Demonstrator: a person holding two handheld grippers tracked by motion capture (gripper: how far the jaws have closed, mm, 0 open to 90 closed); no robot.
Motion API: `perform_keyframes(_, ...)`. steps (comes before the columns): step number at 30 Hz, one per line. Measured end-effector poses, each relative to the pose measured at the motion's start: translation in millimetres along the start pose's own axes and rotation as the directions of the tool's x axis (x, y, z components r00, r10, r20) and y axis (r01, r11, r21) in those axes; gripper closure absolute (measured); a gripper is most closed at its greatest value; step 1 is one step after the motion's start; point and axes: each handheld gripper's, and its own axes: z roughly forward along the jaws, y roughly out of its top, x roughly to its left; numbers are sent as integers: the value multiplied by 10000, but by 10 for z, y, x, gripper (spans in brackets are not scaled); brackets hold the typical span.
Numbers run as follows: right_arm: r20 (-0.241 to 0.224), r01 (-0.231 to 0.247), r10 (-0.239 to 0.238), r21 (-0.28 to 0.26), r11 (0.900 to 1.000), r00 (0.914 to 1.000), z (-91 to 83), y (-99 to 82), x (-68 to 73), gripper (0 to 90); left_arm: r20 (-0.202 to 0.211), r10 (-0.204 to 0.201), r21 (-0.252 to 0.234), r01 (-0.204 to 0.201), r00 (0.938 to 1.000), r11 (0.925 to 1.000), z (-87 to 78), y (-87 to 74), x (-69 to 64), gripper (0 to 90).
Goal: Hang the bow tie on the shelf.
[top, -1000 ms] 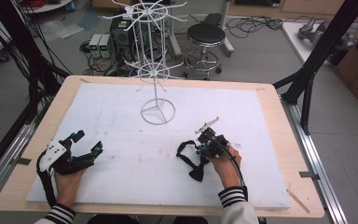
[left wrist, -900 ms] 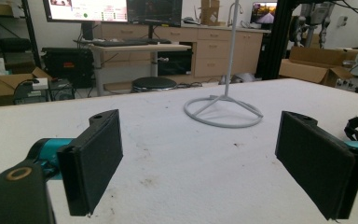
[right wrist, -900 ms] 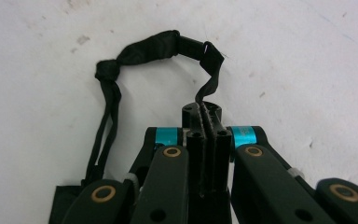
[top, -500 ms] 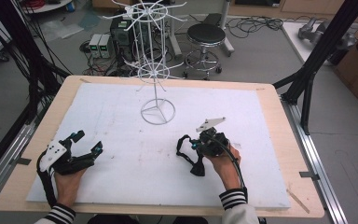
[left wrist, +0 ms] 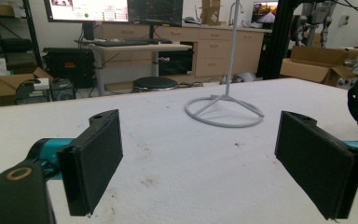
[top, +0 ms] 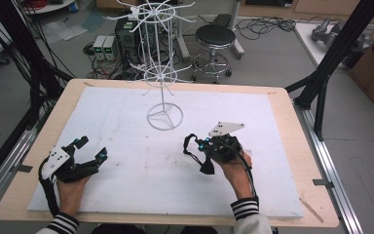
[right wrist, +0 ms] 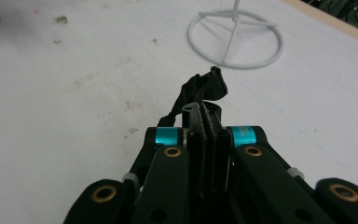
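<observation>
White sheet covers the wooden bench [top: 282, 105], lightly stained. Left gripper [top: 88, 150] rests low on the sheet at the near left, jaws spread wide with nothing between them. Ahead of it and to its right stands a white wire rack [top: 164, 116] on a ring base. Right gripper [top: 202, 155] sits well apart from the left, jaws pressed together, pinching a black strap [right wrist: 204, 89] that loops out beyond the tips.

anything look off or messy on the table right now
Nothing is spilled or broken. The white wire rack stand stands upright with bare hooks; the white foam mat shows only small brown scuffs. The right gripper pinches a black loop strap.
</observation>
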Motion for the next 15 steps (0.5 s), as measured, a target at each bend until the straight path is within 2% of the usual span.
perform_keyframes(6, -383, -26, -11, -961, 9954, 9993, -45, 35, -1, 886, 0, 54, 20, -54, 10000, 10000, -1, 0, -1, 153)
perform_keyframes(10, -502, -53, -10, -1250, 9921, 9987, -59, 50, 1, 886, 2, 54, 22, -54, 10000, 10000, 0, 0, -2, 153)
perform_keyframes(11, -586, -73, -16, -1505, 9886, 9983, -70, 64, 4, 886, 3, 51, 24, -51, 10000, 10000, -1, 0, -1, 153)
perform_keyframes(15, -665, 97, -218, -1779, 9840, 9975, -83, 125, 22, 886, -13, 55, 30, -55, 10000, 10000, 1, 0, -3, 152)
